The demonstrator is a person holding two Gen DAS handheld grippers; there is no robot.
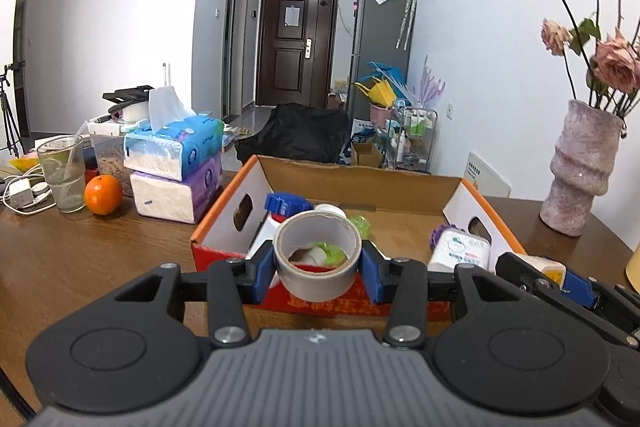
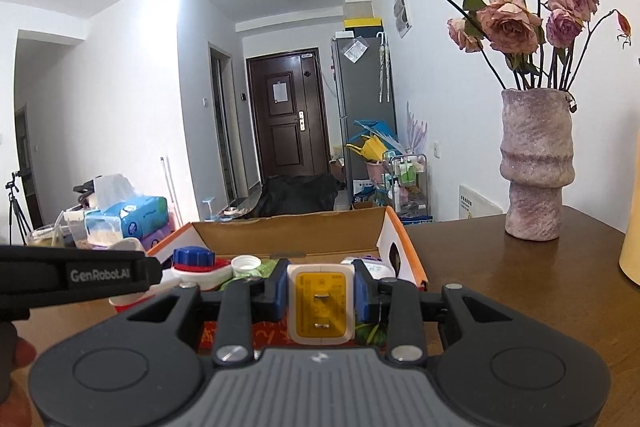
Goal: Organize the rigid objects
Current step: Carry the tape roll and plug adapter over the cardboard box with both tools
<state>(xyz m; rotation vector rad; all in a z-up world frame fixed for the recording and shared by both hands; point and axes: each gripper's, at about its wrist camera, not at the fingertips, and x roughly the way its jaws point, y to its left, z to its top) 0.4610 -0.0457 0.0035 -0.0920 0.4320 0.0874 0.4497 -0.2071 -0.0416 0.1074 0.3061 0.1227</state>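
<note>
Two items in transit: left gripper (image 1: 318, 259) clamps tape (image 1: 318, 254), right gripper (image 2: 321, 293) clamps plug (image 2: 321, 301); box (image 1: 360, 183) ahead part-filled.

Matt grey tape (image 1: 318, 259) on a cardboard core; glossy white-and-yellow plastic charger (image 2: 321, 301) with metal prongs. Corrugated cardboard box (image 1: 360, 183), printed outside, on a smooth, polished wood table (image 1: 80, 251). Rough, grainy vase (image 2: 536, 163).
</note>
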